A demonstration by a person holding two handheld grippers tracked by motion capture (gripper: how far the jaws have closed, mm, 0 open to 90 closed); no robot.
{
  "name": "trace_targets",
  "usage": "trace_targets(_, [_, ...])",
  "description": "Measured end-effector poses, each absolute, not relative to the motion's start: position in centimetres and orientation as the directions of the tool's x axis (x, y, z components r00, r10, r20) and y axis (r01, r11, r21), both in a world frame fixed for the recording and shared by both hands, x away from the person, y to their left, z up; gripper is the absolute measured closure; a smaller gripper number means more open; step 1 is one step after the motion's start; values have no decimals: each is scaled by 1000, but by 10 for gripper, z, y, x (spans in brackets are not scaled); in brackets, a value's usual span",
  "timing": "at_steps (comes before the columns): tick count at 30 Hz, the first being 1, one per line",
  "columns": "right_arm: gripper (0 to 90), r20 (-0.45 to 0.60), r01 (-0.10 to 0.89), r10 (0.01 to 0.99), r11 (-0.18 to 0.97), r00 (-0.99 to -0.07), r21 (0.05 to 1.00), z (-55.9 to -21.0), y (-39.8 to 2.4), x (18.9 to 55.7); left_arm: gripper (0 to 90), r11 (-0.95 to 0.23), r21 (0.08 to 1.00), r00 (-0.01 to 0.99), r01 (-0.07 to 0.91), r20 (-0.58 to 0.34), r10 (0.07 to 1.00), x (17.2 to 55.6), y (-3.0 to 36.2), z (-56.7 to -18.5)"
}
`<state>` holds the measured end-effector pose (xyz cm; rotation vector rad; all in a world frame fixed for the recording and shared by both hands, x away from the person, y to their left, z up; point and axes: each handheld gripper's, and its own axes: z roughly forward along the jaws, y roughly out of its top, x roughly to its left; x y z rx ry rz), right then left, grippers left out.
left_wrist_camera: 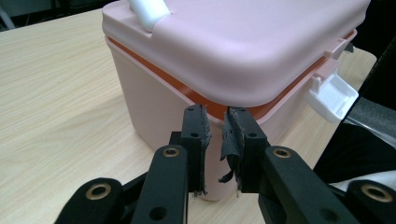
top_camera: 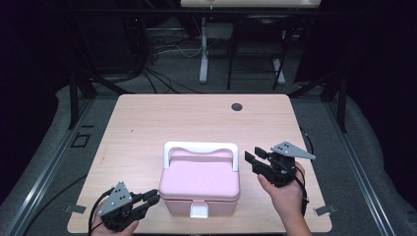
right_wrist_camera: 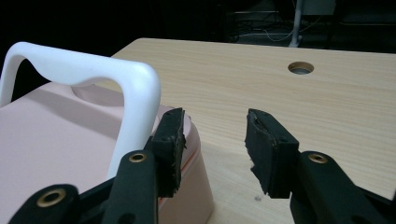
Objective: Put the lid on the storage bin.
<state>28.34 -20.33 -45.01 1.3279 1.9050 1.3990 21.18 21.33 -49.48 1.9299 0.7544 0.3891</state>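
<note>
A pink box (top_camera: 199,179) with a white handle (top_camera: 200,147) and a white front latch (top_camera: 199,211) stands shut near the front of the wooden table (top_camera: 196,118). My left gripper (top_camera: 152,197) lies at the box's front left corner, pointing at it. In the left gripper view its jaws (left_wrist_camera: 215,114) stand narrowly apart with nothing between them, tips close to the orange seal (left_wrist_camera: 154,70) under the lid (left_wrist_camera: 243,46). My right gripper (top_camera: 251,158) is held beside the box's right rear corner. It is open (right_wrist_camera: 215,119) and empty, next to the handle (right_wrist_camera: 84,70).
A round cable hole (top_camera: 237,106) sits in the table's far side, also seen ahead of the right jaws as the hole (right_wrist_camera: 300,68). Tape marks (top_camera: 324,210) lie at the front corners. Beyond the table are a desk's legs (top_camera: 203,54) and floor cables.
</note>
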Motion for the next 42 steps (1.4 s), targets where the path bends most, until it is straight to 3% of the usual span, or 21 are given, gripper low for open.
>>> trace_targets(42, [563, 190, 438, 880, 23, -436, 898, -451, -207, 284, 761, -306, 882, 741, 358, -70, 667, 216, 218, -503])
